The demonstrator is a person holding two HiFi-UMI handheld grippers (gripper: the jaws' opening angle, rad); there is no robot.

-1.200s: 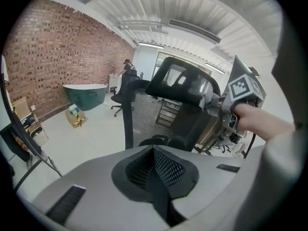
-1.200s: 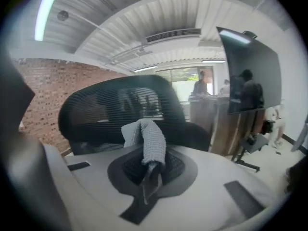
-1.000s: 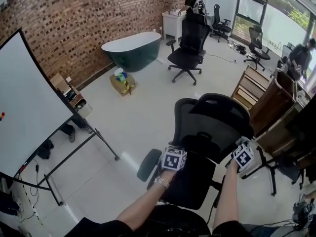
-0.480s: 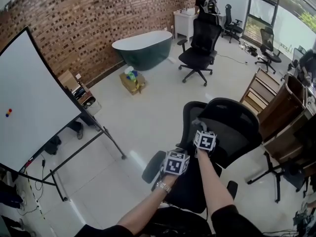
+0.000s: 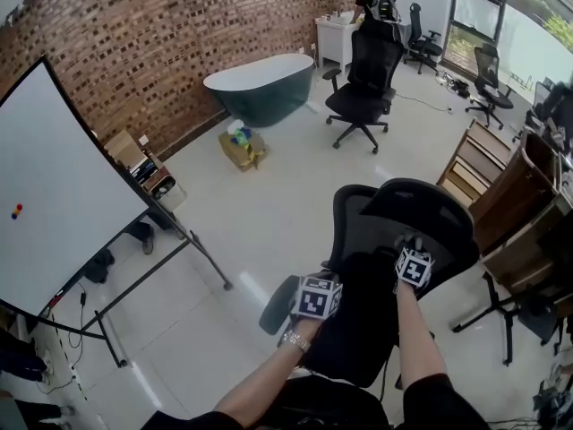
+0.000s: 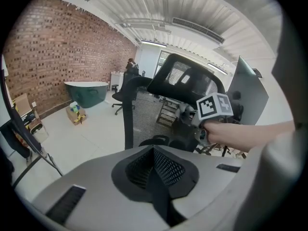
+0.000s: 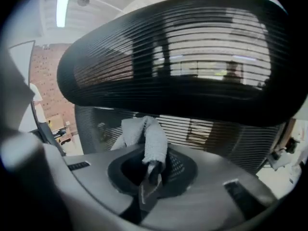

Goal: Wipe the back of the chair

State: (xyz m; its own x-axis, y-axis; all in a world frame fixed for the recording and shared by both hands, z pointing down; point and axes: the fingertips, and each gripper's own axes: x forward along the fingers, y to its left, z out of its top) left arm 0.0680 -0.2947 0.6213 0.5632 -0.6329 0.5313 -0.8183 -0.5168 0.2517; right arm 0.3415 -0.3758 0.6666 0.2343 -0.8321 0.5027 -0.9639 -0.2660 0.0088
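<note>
Your right gripper [image 7: 151, 170] is pinching a white cloth [image 7: 144, 136]. The cloth sticks up out of the jaws in a bunch, right in front of the mesh back [image 7: 216, 141] of the black chair [image 5: 363, 231] and just under the lower edge of the headrest [image 7: 173, 57]. Whether the cloth is touching the mesh, can't tell.

Your left gripper [image 6: 156, 177] has its jaws pressed together with nothing between them. It sits low at the left edge of the chair back, pointing across at the mesh. In the head view it's just beside the left armrest [image 5: 276, 301], and your right gripper is higher up, near the top edge of the back.

The chair stands on the pale floor [image 5: 251, 213]. A whiteboard [image 5: 54, 195] is off to the left, with a dark green tub [image 5: 260, 83] by the brick wall [image 5: 161, 34] far behind. A second black chair [image 5: 363, 79] stands well apart, beyond yours.
</note>
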